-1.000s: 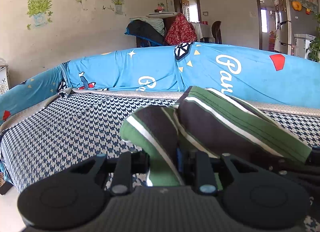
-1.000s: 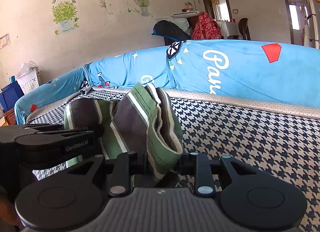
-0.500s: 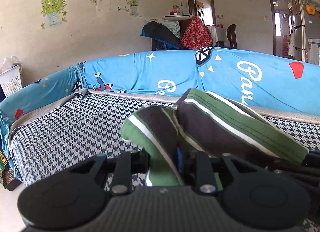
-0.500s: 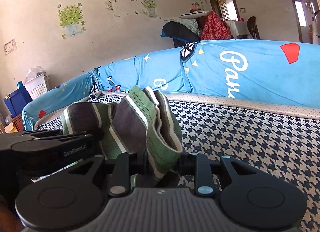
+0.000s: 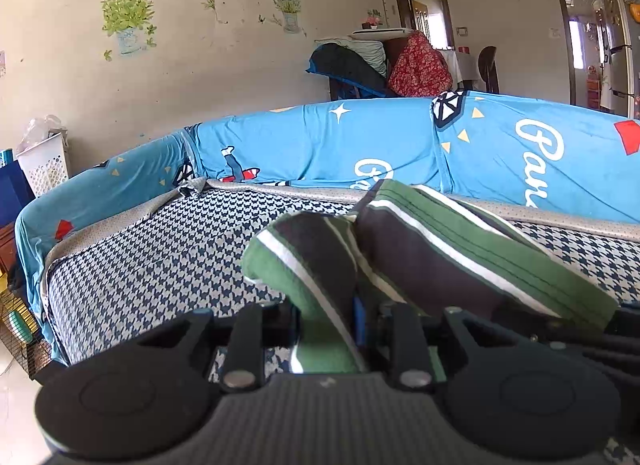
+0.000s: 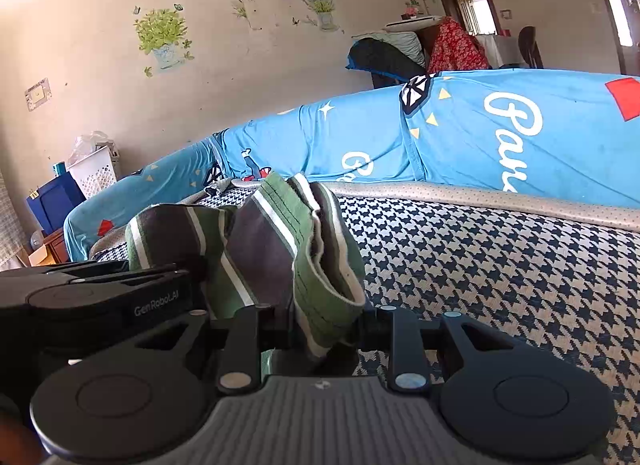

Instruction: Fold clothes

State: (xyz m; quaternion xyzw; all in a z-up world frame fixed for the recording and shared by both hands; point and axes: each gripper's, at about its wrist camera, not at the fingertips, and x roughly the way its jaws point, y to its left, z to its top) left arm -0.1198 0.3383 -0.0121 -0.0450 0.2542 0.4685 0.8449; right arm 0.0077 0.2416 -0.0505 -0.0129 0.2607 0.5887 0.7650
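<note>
Because we have one garment to fold with two tools, we hold it by two points at once. Our left tool (image 5: 326, 329) is closed tight on a fold of the green, brown and white striped garment (image 5: 440, 249), and our right tool (image 6: 320, 329) is clamped on a thicker bunch of the same cloth, its jaws a little wider apart for the extra layers. Between the two grips the cloth rises in a hump just above the houndstooth seat of the sofa (image 6: 500, 265) — whether its underside touches the cushion we cannot tell. In the right wrist view the left tool sits close at the left, side by side with ours, so the two pinches lie near each other along one edge. We judge that this pairing lets us carry that edge across as one straight line, keeping the fold square rather than skewed. Behind the seat stands the backrest under its blue printed cover (image 5: 320, 145) — well clear of the garment.
</note>
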